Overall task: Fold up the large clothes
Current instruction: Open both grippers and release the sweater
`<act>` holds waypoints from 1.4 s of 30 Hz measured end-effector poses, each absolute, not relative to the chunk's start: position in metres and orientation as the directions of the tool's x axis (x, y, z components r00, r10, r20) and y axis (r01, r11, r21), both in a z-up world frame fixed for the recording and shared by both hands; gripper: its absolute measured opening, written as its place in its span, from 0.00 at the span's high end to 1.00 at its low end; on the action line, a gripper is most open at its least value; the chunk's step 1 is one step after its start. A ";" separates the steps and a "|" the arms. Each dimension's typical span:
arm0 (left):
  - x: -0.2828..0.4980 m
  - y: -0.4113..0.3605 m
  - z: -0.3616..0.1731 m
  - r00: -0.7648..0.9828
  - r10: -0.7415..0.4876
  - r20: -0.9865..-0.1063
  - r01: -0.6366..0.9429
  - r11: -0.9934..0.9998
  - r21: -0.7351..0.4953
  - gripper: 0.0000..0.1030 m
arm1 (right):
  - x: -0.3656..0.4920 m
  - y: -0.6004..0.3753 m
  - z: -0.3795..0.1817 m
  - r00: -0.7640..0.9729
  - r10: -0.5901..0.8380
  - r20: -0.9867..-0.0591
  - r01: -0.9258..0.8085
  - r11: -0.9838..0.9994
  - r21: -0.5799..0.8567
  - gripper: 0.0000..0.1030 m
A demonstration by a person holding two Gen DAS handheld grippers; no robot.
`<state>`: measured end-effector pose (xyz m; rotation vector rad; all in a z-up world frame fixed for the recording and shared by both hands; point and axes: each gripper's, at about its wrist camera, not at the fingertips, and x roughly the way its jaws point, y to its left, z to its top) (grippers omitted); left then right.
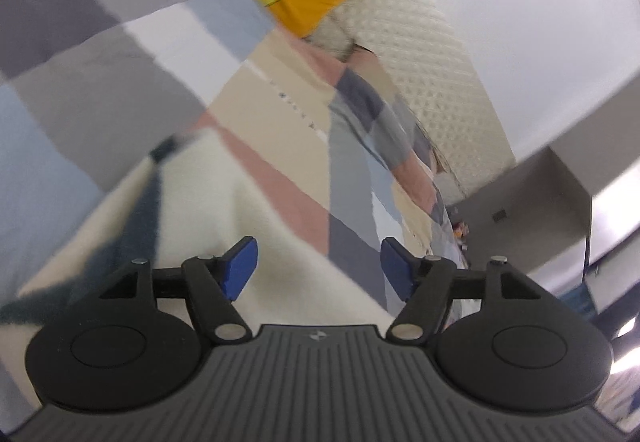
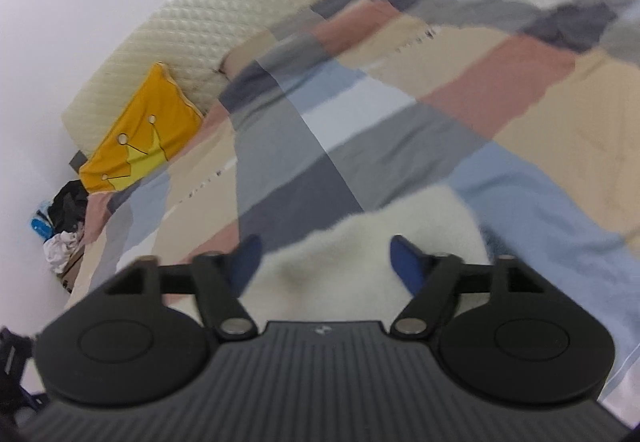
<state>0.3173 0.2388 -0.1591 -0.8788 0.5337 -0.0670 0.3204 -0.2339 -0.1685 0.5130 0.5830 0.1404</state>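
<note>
Both your left gripper (image 1: 318, 268) and right gripper (image 2: 324, 262) gape, released above the fluffy cream-white garment (image 2: 360, 242) (laid flat on the patchwork bedspread (image 2: 360, 114)) for folding.

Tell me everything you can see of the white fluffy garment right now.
The white fluffy garment looks like soft cream fleece, with a dark teal section showing in the left wrist view. It lies loose on the patchwork bedspread, below both grippers; neither pair of blue pads presses on it. Its full shape is cut off.
</note>
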 end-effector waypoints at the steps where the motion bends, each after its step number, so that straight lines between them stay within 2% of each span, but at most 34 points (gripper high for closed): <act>1: 0.317 0.232 -0.155 0.864 -0.271 -0.424 -0.143 0.675 -0.724 0.29 | 0.318 -0.231 -0.166 0.830 0.280 -0.483 -0.007 0.871 0.492 0.24; 6: 0.320 0.200 -0.144 0.849 -0.241 -0.471 -0.099 0.803 -0.588 0.29 | 0.316 -0.208 -0.161 0.795 0.378 -0.475 -0.155 0.883 0.444 0.24; 10: 0.324 0.184 -0.152 0.831 -0.220 -0.511 -0.098 0.847 -0.523 0.29 | 0.319 -0.182 -0.164 0.739 0.431 -0.519 -0.262 0.892 0.368 0.25; 20: 0.340 0.153 -0.171 0.790 -0.146 -0.596 -0.080 0.938 -0.336 0.29 | 0.320 -0.151 -0.172 0.747 0.365 -0.555 -0.318 0.930 0.184 0.28; 23: 0.345 0.149 -0.179 0.776 -0.130 -0.617 -0.076 0.952 -0.297 0.29 | 0.324 -0.150 -0.177 0.738 0.359 -0.572 -0.318 0.932 0.175 0.28; 33: 0.352 0.145 -0.192 0.746 -0.114 -0.656 -0.084 0.961 -0.263 0.29 | 0.330 -0.138 -0.198 0.725 0.323 -0.608 -0.295 0.944 0.148 0.27; 42: 0.326 0.144 -0.175 0.774 -0.123 -0.621 -0.079 0.955 -0.286 0.29 | 0.320 -0.142 -0.188 0.752 0.316 -0.578 -0.260 0.949 0.180 0.27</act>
